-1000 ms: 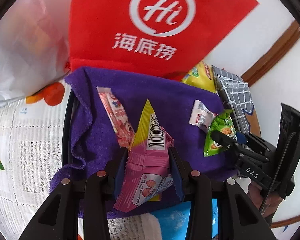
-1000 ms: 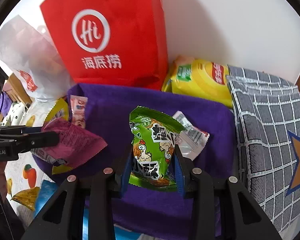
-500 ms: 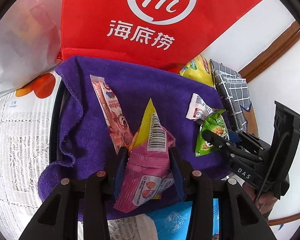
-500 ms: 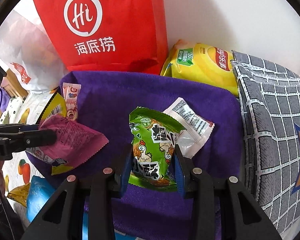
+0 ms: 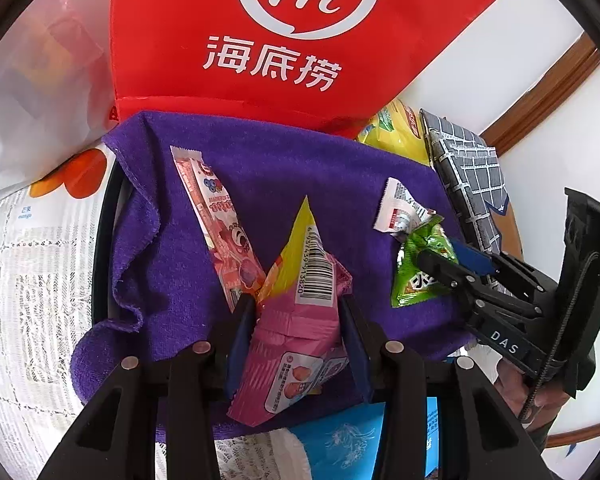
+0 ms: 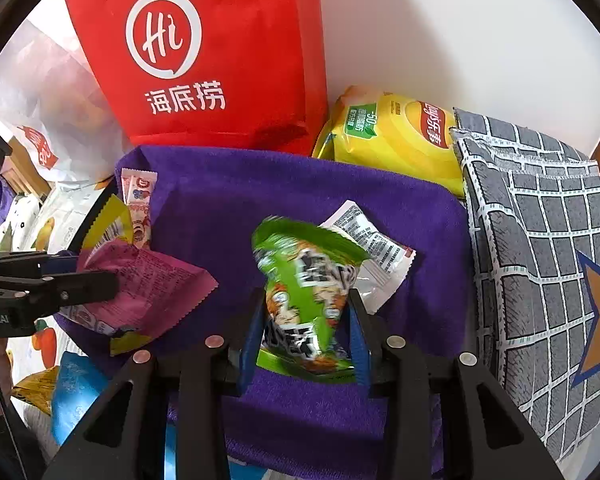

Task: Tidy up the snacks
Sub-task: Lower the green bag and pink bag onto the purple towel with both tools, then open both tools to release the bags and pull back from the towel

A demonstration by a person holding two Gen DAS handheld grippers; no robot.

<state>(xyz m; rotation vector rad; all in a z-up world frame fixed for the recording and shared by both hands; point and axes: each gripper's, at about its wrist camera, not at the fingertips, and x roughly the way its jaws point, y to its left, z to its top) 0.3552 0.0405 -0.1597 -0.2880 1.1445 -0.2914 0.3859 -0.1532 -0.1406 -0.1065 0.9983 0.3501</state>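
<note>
My left gripper (image 5: 296, 316) is shut on a pink snack packet (image 5: 300, 320) with a barcode, held over a purple cloth (image 5: 172, 264) that lines a black-rimmed tray. My right gripper (image 6: 306, 320) is shut on a green snack packet (image 6: 304, 292), also over the cloth (image 6: 260, 200). The right gripper (image 5: 460, 276) and green packet (image 5: 420, 272) show at the right of the left wrist view. The left gripper (image 6: 96, 280) with the pink packet (image 6: 152, 292) shows at the left of the right wrist view. A long pink stick packet (image 5: 216, 220) and a white sachet (image 5: 400, 212) lie on the cloth.
A red bag with a white "Hi" logo (image 6: 204, 60) stands behind the cloth against the wall. A yellow chip bag (image 6: 396, 136) and a grey checked cushion (image 6: 540, 260) are at the right. A white plastic bag (image 5: 32, 80) is at the left. A blue packet (image 6: 76, 392) lies near the front.
Both grippers moved forward and closer to the cloth, still holding their packets. The green packet now appears blurred from motion.
</note>
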